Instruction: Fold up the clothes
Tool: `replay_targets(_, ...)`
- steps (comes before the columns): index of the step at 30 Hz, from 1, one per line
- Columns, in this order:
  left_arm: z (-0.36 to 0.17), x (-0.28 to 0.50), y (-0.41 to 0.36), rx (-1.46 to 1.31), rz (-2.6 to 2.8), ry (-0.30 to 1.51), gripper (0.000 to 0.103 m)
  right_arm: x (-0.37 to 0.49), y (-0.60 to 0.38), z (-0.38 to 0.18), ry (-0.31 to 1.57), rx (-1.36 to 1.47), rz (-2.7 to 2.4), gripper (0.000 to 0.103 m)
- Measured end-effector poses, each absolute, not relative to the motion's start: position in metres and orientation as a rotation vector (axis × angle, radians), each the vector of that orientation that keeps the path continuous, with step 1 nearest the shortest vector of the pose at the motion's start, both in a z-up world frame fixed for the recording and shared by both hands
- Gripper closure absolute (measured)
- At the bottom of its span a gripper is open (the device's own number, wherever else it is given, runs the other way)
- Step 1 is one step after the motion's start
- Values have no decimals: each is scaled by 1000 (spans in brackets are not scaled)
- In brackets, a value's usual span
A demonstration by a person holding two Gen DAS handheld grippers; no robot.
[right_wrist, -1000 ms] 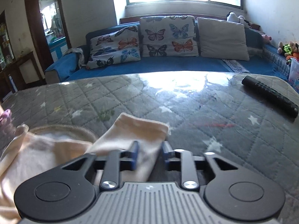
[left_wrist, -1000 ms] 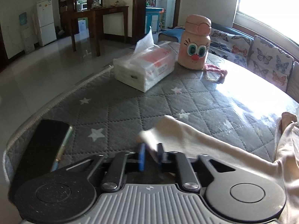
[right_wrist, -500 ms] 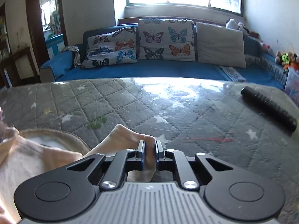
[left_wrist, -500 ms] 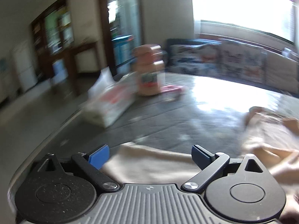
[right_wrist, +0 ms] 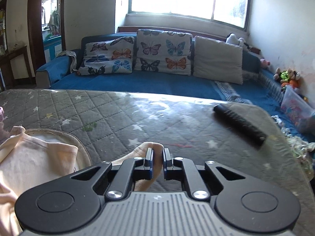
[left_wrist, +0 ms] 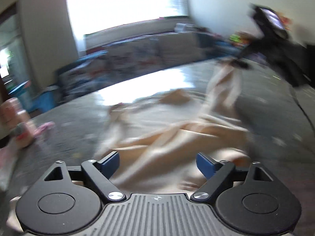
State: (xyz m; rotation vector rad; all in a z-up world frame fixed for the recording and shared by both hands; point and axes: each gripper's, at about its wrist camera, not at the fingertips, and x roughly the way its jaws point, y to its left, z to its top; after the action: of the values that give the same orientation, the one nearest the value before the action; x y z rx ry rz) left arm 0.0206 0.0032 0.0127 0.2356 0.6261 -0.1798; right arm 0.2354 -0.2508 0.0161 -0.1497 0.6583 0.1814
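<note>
A cream long-sleeved garment (left_wrist: 167, 137) lies spread on the grey quilted table; the left wrist view is blurred by motion. My left gripper (left_wrist: 158, 163) is open and empty, just above the cloth. My right gripper (right_wrist: 157, 157) is shut on the end of a cream sleeve (right_wrist: 151, 147) and holds it a little above the table. In the left wrist view the right gripper (left_wrist: 240, 64) appears at the far right with the sleeve (left_wrist: 222, 90) hanging from it. The garment's neckline (right_wrist: 59, 135) shows at the left of the right wrist view.
A black remote (right_wrist: 240, 125) lies on the table's right side. A pink bottle (left_wrist: 21, 125) stands at the left, blurred. A blue sofa (right_wrist: 137, 82) with butterfly cushions runs behind the table. A plastic bag of toys (right_wrist: 295, 110) sits at the far right.
My left gripper let go of its sleeve, opened wide and swung right over the garment. My right gripper closed on the other sleeve end and lifted it.
</note>
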Motion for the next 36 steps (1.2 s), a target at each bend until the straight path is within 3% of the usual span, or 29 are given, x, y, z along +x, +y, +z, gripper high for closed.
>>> replay_targets(2,8,16,-13,283,-254,622,25,228,-257,21,653,-156,173,95)
replay_targets(7,0,13,-45,372,-394,596,27,204,-275,34,632,-173,151,95)
replay_targets(10,-9,21,-57,402,-432,616,46,189,-283,40,617,-189,143,95)
replay_targets(15,-20,31,-63,400,-420,672,94,172,-295,43,607,-199,129,95)
replay_targets(16,-16,28,-61,390,-422,664,96,169,-298,42,608,-200,125,95)
replay_targets(23,17,-7,-46,302,-557,601,97,162,-319,27,624,-197,85,95)
replay_targets(33,1,-34,-56,305,-661,689,93,152,-345,-34,745,-209,1,95)
replay_targets(35,7,-37,-50,292,-647,675,85,149,-349,-43,773,-209,-8,94)
replay_targets(36,12,-38,-44,282,-627,661,72,146,-350,-44,769,-212,-10,93)
